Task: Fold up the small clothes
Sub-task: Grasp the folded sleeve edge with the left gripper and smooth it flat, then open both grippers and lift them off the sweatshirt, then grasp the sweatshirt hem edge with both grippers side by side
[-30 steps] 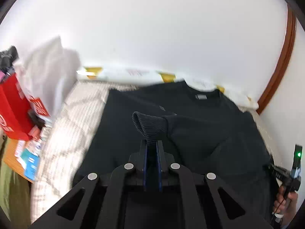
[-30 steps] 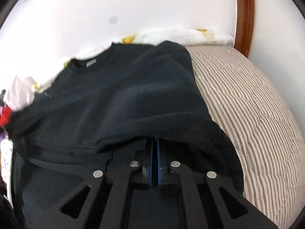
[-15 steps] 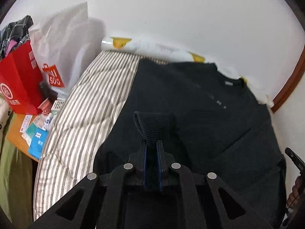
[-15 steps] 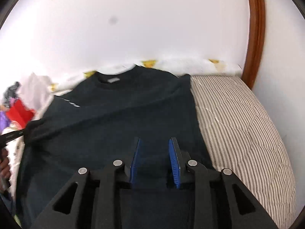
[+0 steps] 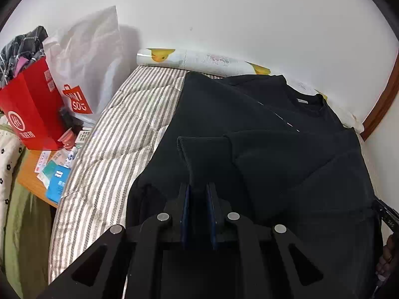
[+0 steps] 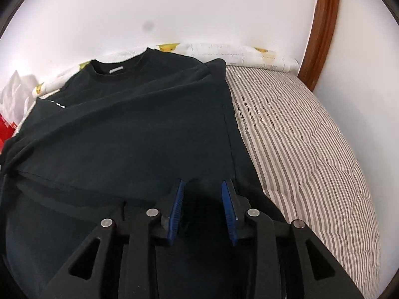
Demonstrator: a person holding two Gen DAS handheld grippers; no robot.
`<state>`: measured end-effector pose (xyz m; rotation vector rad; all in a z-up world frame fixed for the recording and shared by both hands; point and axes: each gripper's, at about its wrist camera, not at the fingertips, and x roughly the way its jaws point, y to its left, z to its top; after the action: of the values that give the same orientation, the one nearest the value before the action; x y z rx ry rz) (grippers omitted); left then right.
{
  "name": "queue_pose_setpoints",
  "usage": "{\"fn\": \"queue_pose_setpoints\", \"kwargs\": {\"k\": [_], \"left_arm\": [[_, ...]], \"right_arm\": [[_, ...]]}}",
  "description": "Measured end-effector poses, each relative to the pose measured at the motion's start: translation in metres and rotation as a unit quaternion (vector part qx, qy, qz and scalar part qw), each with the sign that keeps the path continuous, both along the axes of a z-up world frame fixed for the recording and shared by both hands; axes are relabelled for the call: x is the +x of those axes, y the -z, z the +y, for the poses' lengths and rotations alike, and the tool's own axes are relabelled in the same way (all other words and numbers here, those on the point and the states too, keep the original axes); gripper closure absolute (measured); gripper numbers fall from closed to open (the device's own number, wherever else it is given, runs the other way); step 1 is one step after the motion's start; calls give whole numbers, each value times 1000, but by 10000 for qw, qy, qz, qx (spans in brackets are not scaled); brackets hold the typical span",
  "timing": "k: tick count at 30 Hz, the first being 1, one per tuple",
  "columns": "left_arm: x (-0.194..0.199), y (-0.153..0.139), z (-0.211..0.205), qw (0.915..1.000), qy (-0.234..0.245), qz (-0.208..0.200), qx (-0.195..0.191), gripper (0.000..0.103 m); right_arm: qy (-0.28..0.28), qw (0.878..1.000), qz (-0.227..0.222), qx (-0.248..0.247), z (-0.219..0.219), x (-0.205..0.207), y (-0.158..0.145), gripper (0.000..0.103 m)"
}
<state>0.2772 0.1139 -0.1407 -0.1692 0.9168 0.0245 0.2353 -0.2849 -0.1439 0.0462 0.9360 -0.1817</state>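
One sweatshirt cuff [image 5: 197, 154] between left gripper [image 5: 198, 194] pads.

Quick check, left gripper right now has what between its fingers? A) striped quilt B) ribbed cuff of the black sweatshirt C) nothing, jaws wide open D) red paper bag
B: in the left wrist view the left gripper pinches the ribbed cuff of the black sweatshirt, sleeve folded over the body.

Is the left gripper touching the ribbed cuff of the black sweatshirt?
Touching: the left wrist view shows the left gripper pinching the ribbed cuff between its blue pads.
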Motion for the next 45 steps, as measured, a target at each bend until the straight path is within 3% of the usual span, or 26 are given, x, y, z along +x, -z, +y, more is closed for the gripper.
{"fn": "queue_pose_setpoints", "kwargs": {"k": [1, 5, 7, 8, 9, 10, 13, 17, 22, 26, 29, 33, 39, 41, 45], "left_arm": [[-3, -2, -1, 10000, 9, -10, 58, 90], [-15, -9, -6, 9998, -23, -52, 215, 83], [-23, -13, -8, 9998, 24, -83, 192, 72], [-28, -14, -9, 9997, 48, -83, 210, 59], [-31, -16, -11, 9997, 82, -90, 233, 46], [-38, -19, -14, 9994, 157, -148, 258, 42], [-52, -26, -22, 9986, 192, -271, 402, 40], [-70, -33, -30, 9982, 169, -279, 499, 33], [-92, -38, -38, 9984, 184, -342, 422, 31], [-113, -41, -45, 9982, 282, -455, 276, 31], [-128, -42, -49, 9984, 257, -454, 235, 31], [-146, -41, -47, 9986, 244, -455, 146, 31], [-172, -29, -27, 9995, 193, -202, -178, 31], [-182, -22, -18, 9996, 132, -117, -222, 32], [-204, -9, -1, 9997, -9, -68, -231, 33]], "right_arm": [[-6, 10000, -11, 68, 0, -4, -2, 55], [-26, 9993, -222, 311, -2, -24, -13, 52], [-21, 9994, -263, 237, 0, -34, -19, 51], [-16, 9994, -265, 203, 2, -37, -22, 51], [-27, 9993, -309, 204, 3, -44, -27, 47], [-36, 9991, -339, 234, 4, -48, -31, 41], [-48, 9987, -427, 273, 3, -60, -42, 25], [135, 9977, -644, 162, 3, -81, -58, 21], [408, 9967, -700, 24, -1, -104, -68, 18], [601, 9939, -834, -402, -6, -126, -71, 18], [556, 9945, -651, -596, -10, -138, -65, 18], [175, 9974, -621, -335, -15, -162, -55, 18], [261, 9987, -440, 70, -22, -191, -44, 18], [331, 9986, -416, 53, -23, -199, -39, 21], [253, 9992, -317, -43, -20, -217, -27, 38]]}}
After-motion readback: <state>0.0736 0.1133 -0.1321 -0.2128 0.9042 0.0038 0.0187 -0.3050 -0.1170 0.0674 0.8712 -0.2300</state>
